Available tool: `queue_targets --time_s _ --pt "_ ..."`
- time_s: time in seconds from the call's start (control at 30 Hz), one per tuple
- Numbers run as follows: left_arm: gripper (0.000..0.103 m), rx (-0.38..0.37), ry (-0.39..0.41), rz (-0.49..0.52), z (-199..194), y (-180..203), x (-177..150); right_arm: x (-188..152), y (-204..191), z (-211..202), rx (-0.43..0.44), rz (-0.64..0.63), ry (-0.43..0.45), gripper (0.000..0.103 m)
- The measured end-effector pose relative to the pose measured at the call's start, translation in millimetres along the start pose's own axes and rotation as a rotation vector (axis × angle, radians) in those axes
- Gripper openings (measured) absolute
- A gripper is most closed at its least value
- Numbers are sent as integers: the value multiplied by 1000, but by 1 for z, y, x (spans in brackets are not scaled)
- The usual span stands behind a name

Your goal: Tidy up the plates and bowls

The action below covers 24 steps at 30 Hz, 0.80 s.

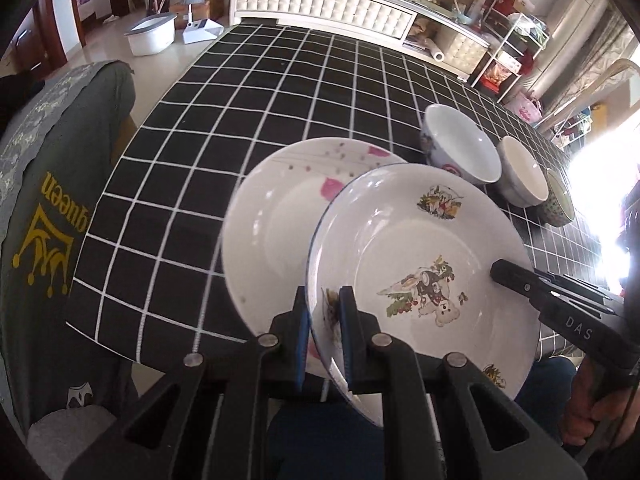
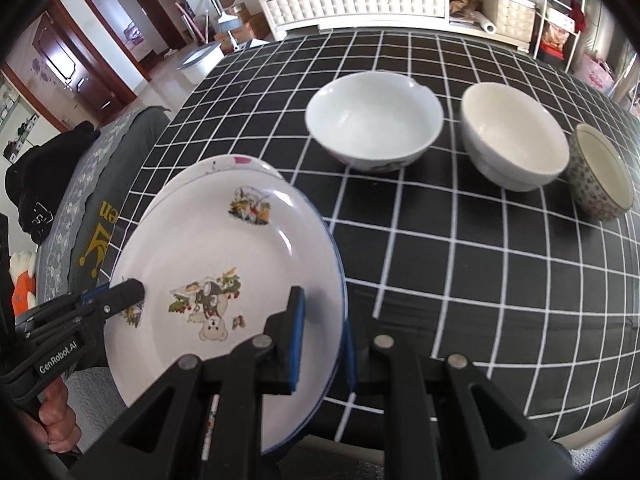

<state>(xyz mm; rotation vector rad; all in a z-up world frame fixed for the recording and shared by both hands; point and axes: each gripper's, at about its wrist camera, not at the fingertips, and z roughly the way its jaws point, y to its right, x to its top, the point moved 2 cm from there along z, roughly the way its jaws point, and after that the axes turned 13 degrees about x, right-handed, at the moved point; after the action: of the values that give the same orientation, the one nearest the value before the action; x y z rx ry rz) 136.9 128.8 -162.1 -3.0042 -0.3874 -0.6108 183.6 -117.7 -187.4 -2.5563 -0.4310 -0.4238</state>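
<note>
A white plate with cartoon prints (image 1: 420, 272) (image 2: 224, 264) is held by both grippers at opposite rims. My left gripper (image 1: 324, 320) (image 2: 134, 292) is shut on its left rim. My right gripper (image 2: 322, 332) (image 1: 500, 274) is shut on its right rim. The plate hangs tilted over a white plate with pink flowers (image 1: 276, 216) (image 2: 232, 162) that lies on the table, and covers much of it. Whether the two touch I cannot tell. Farther right stand three bowls in a row: a white printed one (image 2: 376, 120) (image 1: 464, 140), a plain white one (image 2: 516, 132) (image 1: 524, 172), and a small patterned one (image 2: 604, 172) (image 1: 560, 200).
The table wears a black cloth with white checks (image 1: 240, 100) (image 2: 440, 260). A chair with a grey "queen" cover (image 1: 52, 200) stands at its left end. A white padded cabinet (image 1: 320, 4) runs behind the far edge. A hand (image 2: 56, 420) holds the left gripper's handle.
</note>
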Motion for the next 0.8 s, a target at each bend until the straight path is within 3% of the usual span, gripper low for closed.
queue_targets --time_s 0.8 --pt "14 27 -51 -20 32 -21 22 14 -12 33 -12 -20 -64 21"
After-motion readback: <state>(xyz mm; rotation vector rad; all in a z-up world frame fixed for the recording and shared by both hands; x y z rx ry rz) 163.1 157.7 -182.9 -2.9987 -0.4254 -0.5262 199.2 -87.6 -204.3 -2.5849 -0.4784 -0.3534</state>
